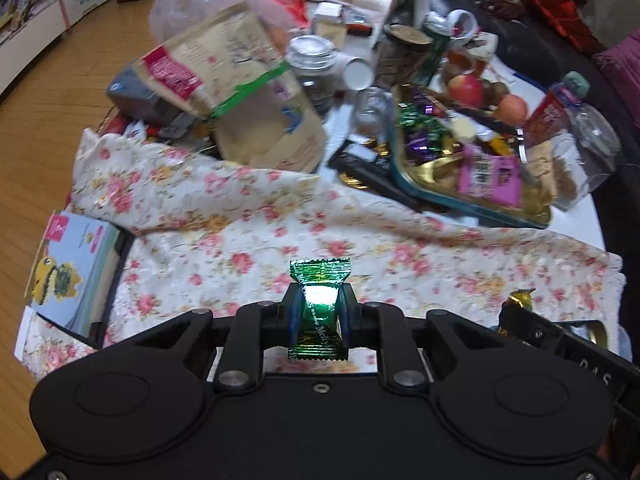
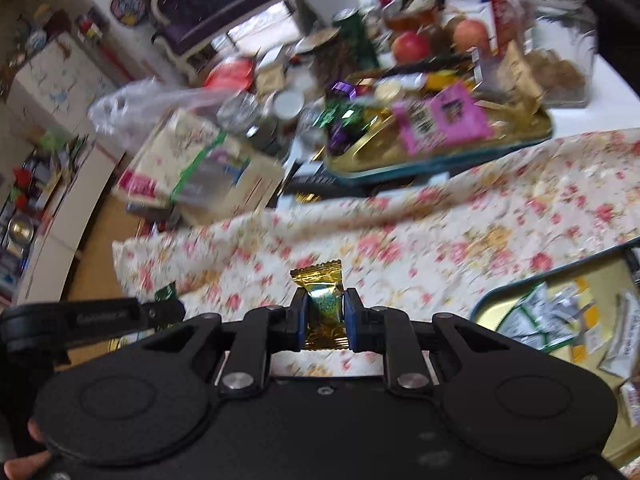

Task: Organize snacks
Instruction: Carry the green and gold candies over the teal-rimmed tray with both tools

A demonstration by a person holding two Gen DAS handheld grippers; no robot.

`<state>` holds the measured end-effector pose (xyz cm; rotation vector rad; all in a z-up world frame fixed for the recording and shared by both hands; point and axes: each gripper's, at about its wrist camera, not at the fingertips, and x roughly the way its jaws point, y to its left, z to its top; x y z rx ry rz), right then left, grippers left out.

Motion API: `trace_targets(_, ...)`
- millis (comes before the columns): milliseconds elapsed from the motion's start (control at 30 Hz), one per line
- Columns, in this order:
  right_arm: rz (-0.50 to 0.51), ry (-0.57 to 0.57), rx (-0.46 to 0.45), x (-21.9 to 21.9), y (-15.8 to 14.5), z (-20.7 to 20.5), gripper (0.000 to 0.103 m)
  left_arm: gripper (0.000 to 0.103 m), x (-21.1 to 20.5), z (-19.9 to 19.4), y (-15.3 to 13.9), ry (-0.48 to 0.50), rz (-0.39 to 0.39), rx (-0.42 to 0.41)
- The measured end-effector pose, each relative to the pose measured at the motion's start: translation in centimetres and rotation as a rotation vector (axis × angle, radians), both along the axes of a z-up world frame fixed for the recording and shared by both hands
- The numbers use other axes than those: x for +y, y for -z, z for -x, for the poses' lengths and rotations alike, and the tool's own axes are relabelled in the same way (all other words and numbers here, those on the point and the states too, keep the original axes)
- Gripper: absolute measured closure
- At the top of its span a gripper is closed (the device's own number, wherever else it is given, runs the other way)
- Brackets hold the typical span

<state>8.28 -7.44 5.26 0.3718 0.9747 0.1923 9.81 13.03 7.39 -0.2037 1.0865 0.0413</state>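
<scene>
My left gripper (image 1: 319,300) is shut on a green foil candy (image 1: 319,280) and holds it above the floral cloth (image 1: 248,216). My right gripper (image 2: 324,300) is shut on a gold foil candy (image 2: 320,278) above the same cloth (image 2: 460,220). The right gripper and its gold candy (image 1: 518,300) show at the right edge of the left wrist view; the left gripper and its green candy (image 2: 166,291) show at the left of the right wrist view. A teal-rimmed gold tray (image 1: 432,192) of mixed snacks sits beyond the cloth, also in the right wrist view (image 2: 400,168).
A second teal-rimmed tray (image 2: 504,292) with snack packets lies at my right. A beige paper bag (image 1: 256,92), jars (image 1: 312,56), apples (image 1: 466,88), a plastic bottle (image 1: 580,120) and a big glass jar (image 2: 564,36) crowd the far table. A picture box (image 1: 72,272) lies at left.
</scene>
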Motion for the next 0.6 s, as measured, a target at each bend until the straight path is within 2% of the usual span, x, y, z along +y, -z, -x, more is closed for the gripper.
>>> trace_targets(233,0.023,0.153,-0.064,-6.5,-2.0,1.5,0.083,0.078,-6.0,-0.2,-0.2,0.094,0.027,0.014)
trace_targets(367,0.024,0.236,-0.084,-9.9,-2.8,2.5,0.083,0.078,-9.9,0.5,-0.1,0.187,0.039,0.024)
trace_targets(500,0.033,0.332,-0.09,-13.3,-3.3,3.4,0.083,0.078,-13.7,1.3,0.6,0.277,0.02,0.036)
trace_targets(600,0.04,0.409,-0.077,-15.8,-3.2,4.0,0.083,0.078,-16.0,1.8,1.6,0.334,0.015,0.076)
